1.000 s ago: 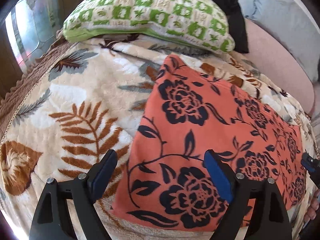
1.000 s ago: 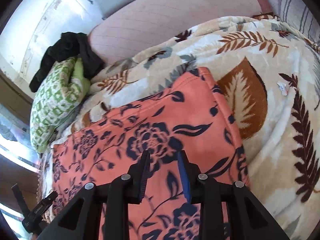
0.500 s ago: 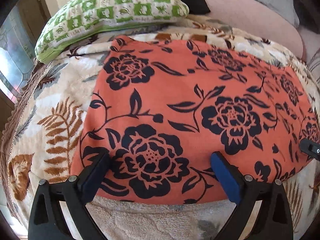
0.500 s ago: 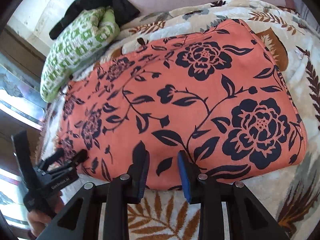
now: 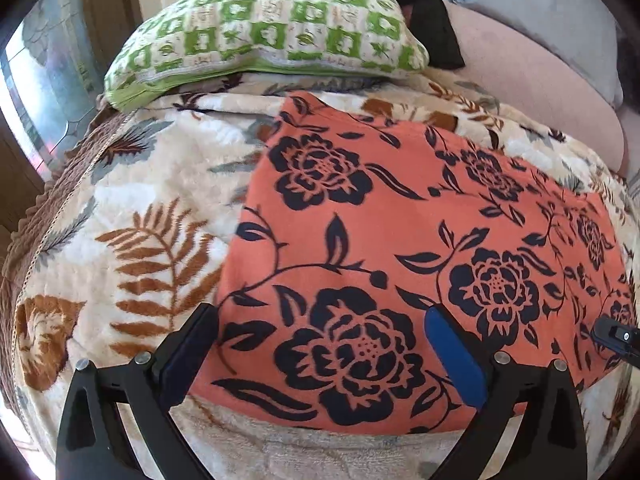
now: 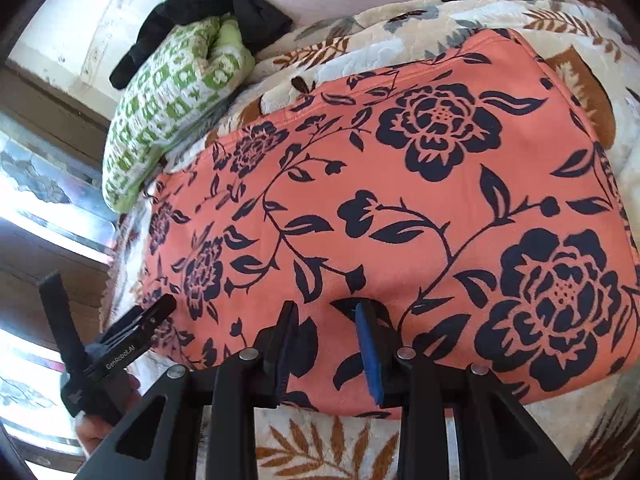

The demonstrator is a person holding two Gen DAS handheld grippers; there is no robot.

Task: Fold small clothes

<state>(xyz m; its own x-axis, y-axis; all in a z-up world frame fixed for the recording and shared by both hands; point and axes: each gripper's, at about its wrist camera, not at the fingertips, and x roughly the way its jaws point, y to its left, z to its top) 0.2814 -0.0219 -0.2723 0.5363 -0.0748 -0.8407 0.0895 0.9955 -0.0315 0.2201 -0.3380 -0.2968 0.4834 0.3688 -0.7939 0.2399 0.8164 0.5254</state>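
An orange cloth (image 5: pixel 400 220) with a dark floral print lies flat as a folded rectangle on a leaf-patterned blanket (image 5: pixel 120 200). My left gripper (image 5: pixel 320 314) hovers over the cloth's near left corner. Its jaws are opening wide and nothing is pinched between them. The right wrist view shows the same cloth (image 6: pixel 400 200) filling the frame. My right gripper (image 6: pixel 326 308) hangs over its near edge with a narrow gap between the pads, which press on nothing. The left gripper (image 6: pixel 120 340) also shows at that view's lower left, held by a hand (image 6: pixel 100 420).
A green-and-white pillow (image 5: pixel 272 28) lies at the blanket's far end with a black garment (image 5: pixel 436 24) behind it. A pink cushion (image 5: pixel 540 92) runs along the far right. A window (image 5: pixel 48 80) is on the left. The blanket's brown edge drops off at the left.
The left jaws have spread wider. Both grippers have drawn back from over the cloth toward its near edge, and the right one now looks down on the whole cloth.
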